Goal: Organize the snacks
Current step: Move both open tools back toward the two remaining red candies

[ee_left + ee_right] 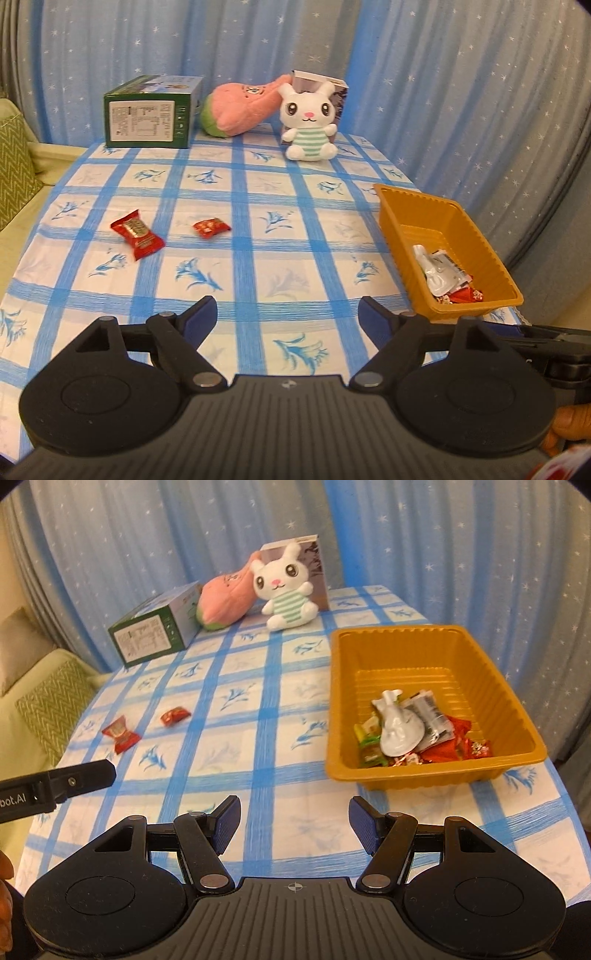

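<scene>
Two red wrapped snacks lie loose at the left of the table, the larger packet nearer, the small candy just right of it. They look light and crinkly, best pinched across the middle. Both the left gripper and right gripper gape empty; the orange tray sits right.

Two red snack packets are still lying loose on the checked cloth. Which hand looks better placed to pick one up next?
Probably the left. The left gripper is open and empty, and both red packets lie ahead of it. The right gripper, also open and empty, sits nearer the orange tray.
</scene>
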